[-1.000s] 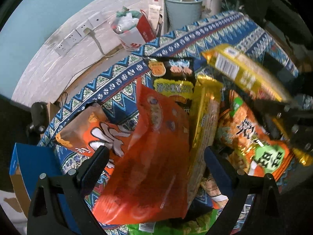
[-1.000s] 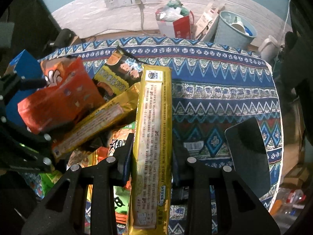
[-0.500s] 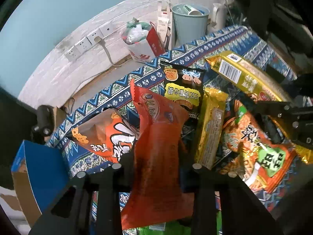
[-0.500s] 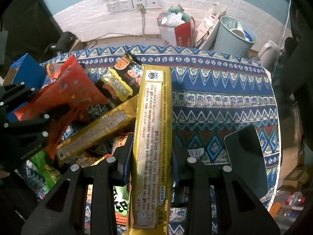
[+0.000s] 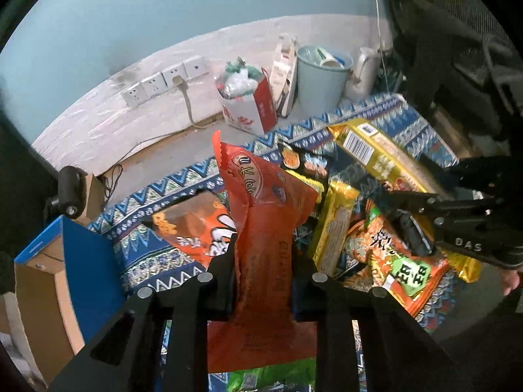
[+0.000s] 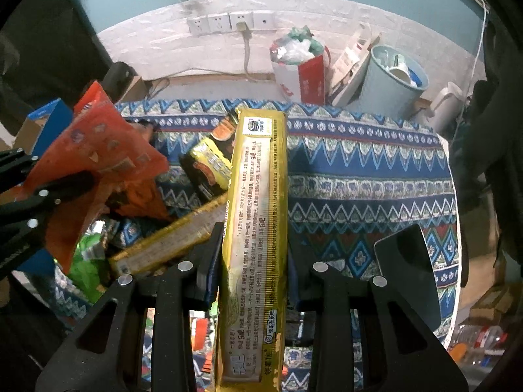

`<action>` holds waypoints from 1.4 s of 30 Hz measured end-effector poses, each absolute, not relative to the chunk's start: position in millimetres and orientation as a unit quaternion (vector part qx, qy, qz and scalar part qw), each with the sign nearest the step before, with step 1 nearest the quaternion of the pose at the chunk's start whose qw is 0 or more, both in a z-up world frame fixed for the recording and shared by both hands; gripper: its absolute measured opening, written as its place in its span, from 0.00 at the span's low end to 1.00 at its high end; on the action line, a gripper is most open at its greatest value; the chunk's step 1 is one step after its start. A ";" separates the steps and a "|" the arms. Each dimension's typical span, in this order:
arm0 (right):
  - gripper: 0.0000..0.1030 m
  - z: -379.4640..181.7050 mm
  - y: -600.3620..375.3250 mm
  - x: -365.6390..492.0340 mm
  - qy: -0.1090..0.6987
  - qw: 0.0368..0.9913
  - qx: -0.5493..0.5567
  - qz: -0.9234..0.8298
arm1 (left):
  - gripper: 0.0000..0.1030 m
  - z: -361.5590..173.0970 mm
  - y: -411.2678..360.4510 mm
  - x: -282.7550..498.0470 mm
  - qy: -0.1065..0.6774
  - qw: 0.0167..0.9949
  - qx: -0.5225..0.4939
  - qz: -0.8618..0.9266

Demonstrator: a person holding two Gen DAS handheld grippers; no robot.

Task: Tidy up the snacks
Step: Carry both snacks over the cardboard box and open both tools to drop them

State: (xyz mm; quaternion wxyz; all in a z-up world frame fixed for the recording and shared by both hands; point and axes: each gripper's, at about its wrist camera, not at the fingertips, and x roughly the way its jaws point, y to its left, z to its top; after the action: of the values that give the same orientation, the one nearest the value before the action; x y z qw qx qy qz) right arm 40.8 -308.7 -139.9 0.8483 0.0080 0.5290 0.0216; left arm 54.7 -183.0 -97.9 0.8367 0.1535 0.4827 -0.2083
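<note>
Left gripper [image 5: 263,281] has clamped and lifted the orange packet [image 5: 264,228].

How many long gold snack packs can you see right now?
2. One long gold pack is clamped upright in the right gripper. A second gold pack lies flat in the snack pile beside the black bag. Others may be buried underneath.

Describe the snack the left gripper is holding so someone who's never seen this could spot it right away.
Start at the blue patterned cloth with its heap of snacks. At the heap's near-left side, the left gripper pinches an orange-red bag that stands upright above the pile. Unlike the long gold packs nearby, it is wide, crinkled and plain orange-red with a zigzag-cut top edge.
</note>
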 end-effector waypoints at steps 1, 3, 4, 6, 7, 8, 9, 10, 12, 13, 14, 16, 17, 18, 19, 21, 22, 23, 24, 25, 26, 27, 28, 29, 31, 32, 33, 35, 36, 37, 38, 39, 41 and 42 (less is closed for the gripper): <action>0.30 -137.0 -306.4 41.5 0.527 0.850 0.008 0.022 | 0.23 -93.5 -178.5 54.1 0.480 0.839 0.148 -0.207; 0.30 -130.5 -301.7 42.6 0.523 0.852 0.009 0.026 | 0.23 -84.5 -169.1 53.1 0.475 0.844 0.139 -0.204; 0.30 -126.9 -298.4 43.3 0.520 0.854 0.008 0.029 | 0.23 -79.5 -162.3 52.5 0.471 0.848 0.136 -0.201; 0.30 -121.0 -290.8 44.9 0.515 0.857 0.004 0.033 | 0.23 -71.6 -153.0 51.4 0.464 0.854 0.130 -0.194; 0.30 -117.8 -286.5 45.8 0.512 0.858 0.003 0.037 | 0.23 -66.7 -146.3 50.3 0.459 0.858 0.128 -0.190; 0.30 -115.8 -283.8 46.3 0.510 0.859 0.003 0.040 | 0.23 -63.8 -141.5 49.7 0.455 0.861 0.126 -0.187; 0.30 -112.6 -278.3 47.8 0.508 0.860 0.001 0.044 | 0.23 -60.6 -136.1 49.7 0.452 0.864 0.124 -0.182; 0.30 -110.1 -273.0 48.9 0.506 0.861 -0.001 0.047 | 0.23 -56.8 -129.4 49.4 0.449 0.867 0.122 -0.177; 0.30 -106.3 -263.4 51.3 0.503 0.862 -0.005 0.055 | 0.23 -52.6 -118.8 49.0 0.445 0.871 0.118 -0.169; 0.30 -104.3 -257.6 52.7 0.502 0.863 -0.007 0.059 | 0.23 -51.0 -111.7 47.8 0.444 0.873 0.116 -0.165; 0.30 -102.8 -252.0 52.4 0.501 0.863 -0.008 0.062 | 0.23 -49.8 -106.9 47.8 0.443 0.874 0.112 -0.163; 0.30 -99.3 -239.5 55.7 0.499 0.863 -0.011 0.072 | 0.23 -47.6 -94.4 46.6 0.440 0.878 0.109 -0.155; 0.30 -97.6 -233.0 57.1 0.498 0.864 -0.013 0.077 | 0.23 -46.6 -89.2 46.0 0.439 0.879 0.108 -0.151; 0.30 -95.7 -225.2 59.3 0.497 0.864 -0.016 0.082 | 0.23 -45.6 -83.8 44.9 0.438 0.881 0.107 -0.147; 0.30 -94.6 -219.4 60.7 0.496 0.864 -0.019 0.085 | 0.23 -44.4 -76.8 44.2 0.436 0.882 0.105 -0.143; 0.30 -92.4 -206.6 63.6 0.494 0.864 -0.025 0.093 | 0.23 -42.6 -66.2 44.4 0.434 0.885 0.101 -0.136; 0.30 -91.2 -198.3 66.5 0.494 0.863 -0.028 0.099 | 0.23 -41.1 -59.2 44.1 0.433 0.887 0.099 -0.131; 0.30 -90.9 -193.5 67.6 0.494 0.863 -0.029 0.102 | 0.23 -41.0 -54.3 44.2 0.432 0.888 0.096 -0.128; 0.30 -90.0 -187.9 69.7 0.493 0.863 -0.030 0.106 | 0.23 -40.2 -48.9 44.1 0.431 0.889 0.094 -0.124; 0.30 -89.1 -181.5 72.1 0.493 0.862 -0.032 0.110 | 0.23 -39.4 -42.8 43.7 0.430 0.890 0.091 -0.120; 0.30 -88.1 -176.0 74.6 0.493 0.862 -0.034 0.114 | 0.23 -38.6 -36.1 43.3 0.430 0.891 0.089 -0.115; 0.30 -87.3 -171.3 76.8 0.494 0.861 -0.035 0.117 | 0.23 -37.9 -30.6 42.8 0.429 0.892 0.087 -0.112; 0.30 -86.3 -164.3 80.0 0.494 0.860 -0.036 0.122 | 0.23 -37.3 -23.1 42.6 0.428 0.894 0.084 -0.107; 0.30 -86.1 -159.0 80.2 0.494 0.860 -0.037 0.125 | 0.23 -37.1 -17.2 42.3 0.427 0.895 0.081 -0.103; 0.30 -84.0 -146.0 85.1 0.494 0.858 -0.040 0.133 | 0.23 -37.3 -3.5 42.4 0.428 0.896 0.074 -0.095; 0.30 -83.4 -140.8 85.8 0.494 0.857 -0.041 0.137 | 0.23 -37.8 2.8 41.6 0.428 0.896 0.071 -0.092; 0.30 -82.5 -134.4 87.6 0.494 0.857 -0.042 0.141 | 0.23 -38.3 9.2 41.4 0.428 0.897 0.067 -0.089; 0.30 -80.6 -120.9 91.7 0.494 0.855 -0.046 0.151 | 0.23 -39.9 24.1 40.7 0.431 0.897 0.060 -0.080; 0.30 -79.7 -110.9 94.0 0.493 0.854 -0.049 0.156 | 0.23 -41.0 30.8 40.5 0.432 0.897 0.057 -0.076; 0.30 -78.8 -102.0 95.6 0.492 0.854 -0.052 0.161 | 0.23 -42.2 37.6 40.3 0.433 0.897 0.053 -0.071; 0.30 -78.3 -95.8 97.3 0.492 0.853 -0.053 0.165 | 0.23 -44.0 45.3 40.1 0.435 0.897 0.050 -0.066; 0.30 -78.0 -88.4 99.5 0.492 0.852 -0.055 0.170 | 0.23 -45.1 50.7 40.0 0.437 0.896 0.047 -0.063; 0.30 -77.5 -71.2 104.3 0.492 0.850 -0.058 0.179 | 0.23 -48.6 65.2 38.6 0.439 0.896 0.039 -0.053; 0.30 -77.7 -64.6 106.0 0.492 0.849 -0.059 0.183 | 0.23 -49.7 70.5 38.0 0.440 0.896 0.037 -0.048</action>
State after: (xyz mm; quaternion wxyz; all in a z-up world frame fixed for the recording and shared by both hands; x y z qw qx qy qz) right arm 106.0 -64.6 -77.7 0.8493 -0.0588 0.4917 0.1830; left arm 38.0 70.5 -49.7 0.8961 0.0369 0.4396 -0.0484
